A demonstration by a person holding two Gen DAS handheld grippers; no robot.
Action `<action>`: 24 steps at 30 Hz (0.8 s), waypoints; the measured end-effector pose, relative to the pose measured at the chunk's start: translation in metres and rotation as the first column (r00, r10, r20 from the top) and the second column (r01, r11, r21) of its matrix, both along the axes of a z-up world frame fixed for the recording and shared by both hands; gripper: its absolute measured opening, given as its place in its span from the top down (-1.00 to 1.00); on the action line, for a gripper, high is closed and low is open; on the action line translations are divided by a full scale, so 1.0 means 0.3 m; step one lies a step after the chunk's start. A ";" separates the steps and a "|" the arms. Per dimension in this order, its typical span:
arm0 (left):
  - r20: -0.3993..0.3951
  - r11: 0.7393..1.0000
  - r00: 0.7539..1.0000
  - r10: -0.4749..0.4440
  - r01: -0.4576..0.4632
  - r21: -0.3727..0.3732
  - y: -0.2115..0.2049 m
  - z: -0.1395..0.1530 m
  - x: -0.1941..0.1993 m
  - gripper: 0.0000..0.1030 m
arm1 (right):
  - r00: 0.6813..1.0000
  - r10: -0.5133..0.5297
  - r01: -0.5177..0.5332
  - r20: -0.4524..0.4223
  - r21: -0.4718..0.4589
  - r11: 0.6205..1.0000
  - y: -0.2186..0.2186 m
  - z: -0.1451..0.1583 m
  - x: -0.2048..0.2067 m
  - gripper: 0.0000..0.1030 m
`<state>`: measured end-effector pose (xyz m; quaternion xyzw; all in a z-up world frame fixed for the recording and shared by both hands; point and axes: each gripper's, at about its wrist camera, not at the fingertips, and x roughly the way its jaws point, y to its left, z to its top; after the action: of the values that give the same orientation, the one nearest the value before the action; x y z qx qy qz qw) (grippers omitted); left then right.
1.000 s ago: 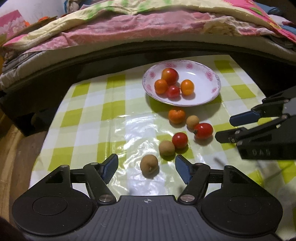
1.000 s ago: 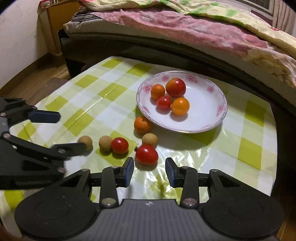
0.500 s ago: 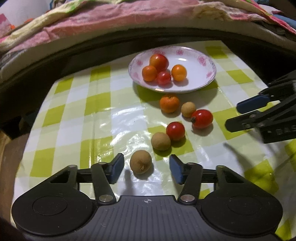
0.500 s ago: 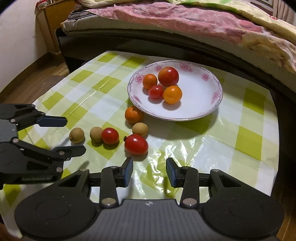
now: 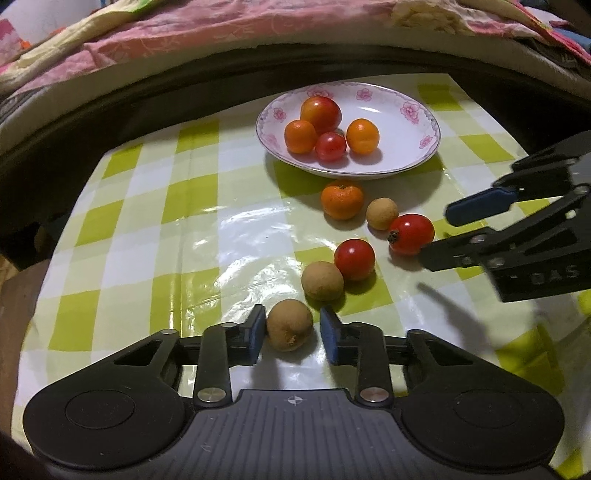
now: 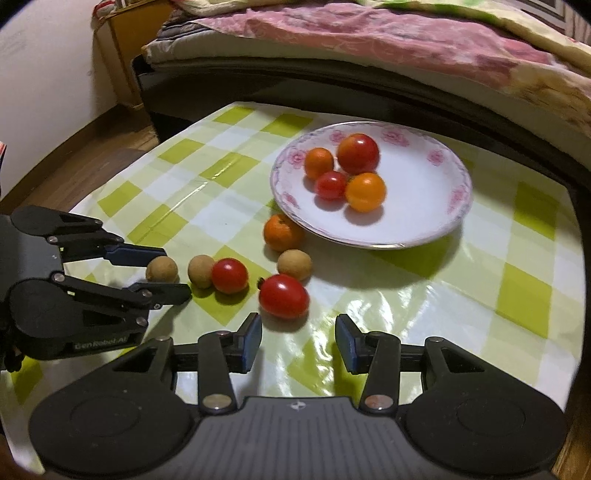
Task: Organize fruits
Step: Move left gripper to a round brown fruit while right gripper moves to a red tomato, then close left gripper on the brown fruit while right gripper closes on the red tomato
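My left gripper (image 5: 291,334) is shut on a brown longan (image 5: 290,325) that rests on the checked tablecloth; the right wrist view shows the same longan (image 6: 161,269) between its fingers. Beyond it lie another longan (image 5: 322,280), a cherry tomato (image 5: 354,259), a larger red tomato (image 5: 410,234), a third longan (image 5: 382,213) and a mandarin (image 5: 341,199). My right gripper (image 6: 297,336) hangs just short of the red tomato (image 6: 283,301). Its jaws are opening and hold nothing. The white flowered plate (image 6: 458,206) holds several tomatoes and orange fruits.
A bed with pink and yellow quilts (image 5: 221,29) runs along the table's far side, with a dark frame (image 6: 332,85) below it. A wooden cabinet (image 6: 122,44) stands at the back left. The green-and-white tablecloth (image 5: 147,229) is bare on the left.
The left gripper has sunk toward the nearest longan and its jaws have closed on it. The right gripper's jaws have widened a little; it has stayed near the red tomato.
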<state>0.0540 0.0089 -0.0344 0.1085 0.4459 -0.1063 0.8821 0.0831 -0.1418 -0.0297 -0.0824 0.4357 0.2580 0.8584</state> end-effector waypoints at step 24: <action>-0.002 1.000 1.000 0.004 -0.004 0.007 -0.011 -0.003 0.016 0.32 | 1.000 0.027 -0.027 -0.007 -0.047 0.999 0.077 -0.026 0.026 0.28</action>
<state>0.0588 0.0057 -0.0354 0.1106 0.4475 -0.1031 0.8814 0.0910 -0.1186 -0.0375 -0.1077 0.4433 0.2595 0.8512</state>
